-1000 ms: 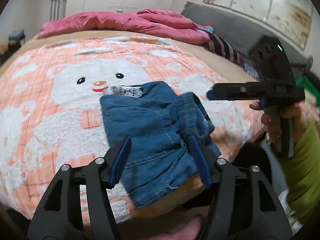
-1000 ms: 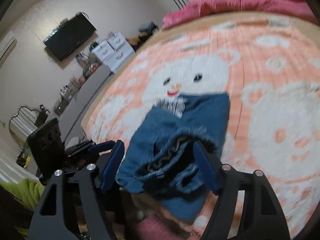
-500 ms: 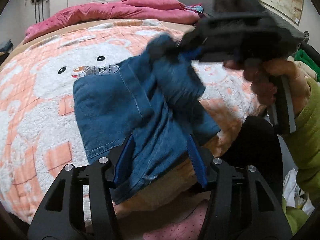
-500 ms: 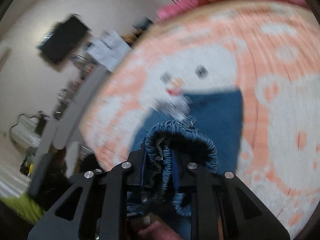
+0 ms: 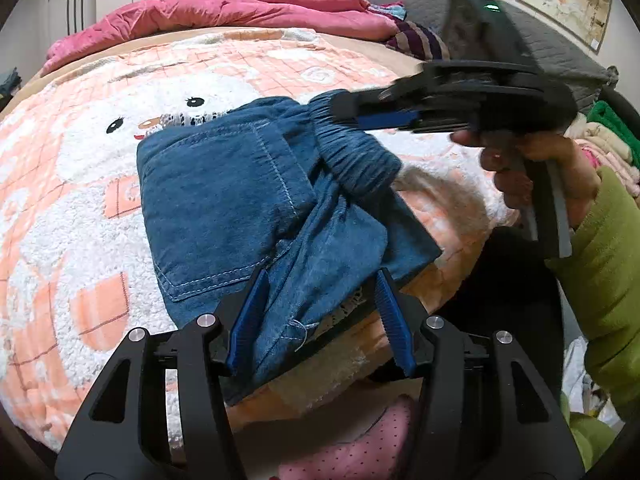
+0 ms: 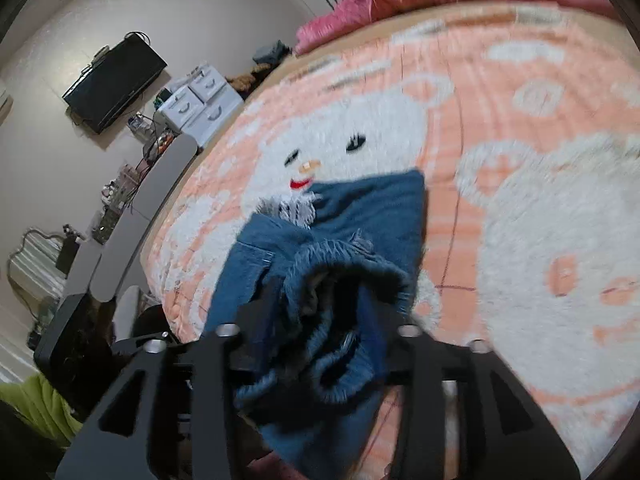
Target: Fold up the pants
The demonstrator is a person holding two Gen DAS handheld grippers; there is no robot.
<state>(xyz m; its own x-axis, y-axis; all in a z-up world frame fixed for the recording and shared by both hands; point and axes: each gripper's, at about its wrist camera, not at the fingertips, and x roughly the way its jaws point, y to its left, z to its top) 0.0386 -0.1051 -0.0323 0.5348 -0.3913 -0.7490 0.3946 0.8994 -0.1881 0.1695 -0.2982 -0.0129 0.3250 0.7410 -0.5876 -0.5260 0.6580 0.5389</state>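
Mid-fold on the bed (image 5: 60, 208), the denim pants (image 5: 224, 200) lie at frame centre as the right tongs (image 5: 360, 114), jaws opening around the gathered waistband, likely release; left tongs (image 5: 320, 320) spread over the hem.

left wrist cam sits low at bed edge, faces up bed toward wardrobe, denim pants (image 5: 248, 200) close, centre frame; right wrist cam comes in from other side, angled toward TV wall upper left; both share pants (image 6: 360, 216) plus bear blanket (image 5: 80, 184)
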